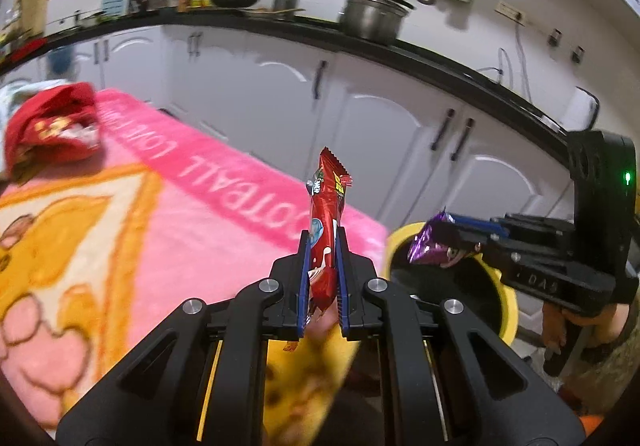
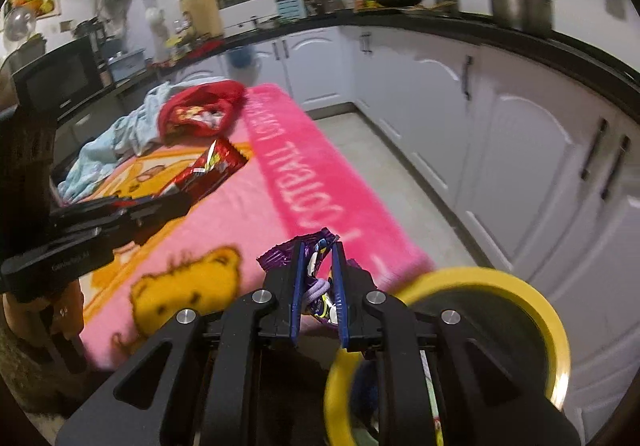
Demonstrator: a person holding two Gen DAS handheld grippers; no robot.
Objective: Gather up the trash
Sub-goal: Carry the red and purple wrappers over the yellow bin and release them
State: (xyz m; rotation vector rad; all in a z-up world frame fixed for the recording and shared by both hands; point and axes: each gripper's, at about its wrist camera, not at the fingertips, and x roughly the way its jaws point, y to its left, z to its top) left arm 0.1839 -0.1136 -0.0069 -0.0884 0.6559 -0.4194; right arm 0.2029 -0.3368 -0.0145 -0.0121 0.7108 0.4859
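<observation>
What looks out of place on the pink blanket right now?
A crumpled red snack bag lies open at the far end of the pink blanket, beside a bunched light blue cloth. It is trash not yet collected. Nothing looks spilled.

Little here reads cleanly. On the pink blanket (image 1: 224, 181) in front of me, white capitals run upside down along the band — I make out "OTBALL", the rest blurred. My right gripper (image 1: 448, 242) carries a raised mark on its black body that looks like "DAS" — seen from the left wrist view. The wrappers' print is too smeared to read.
</observation>
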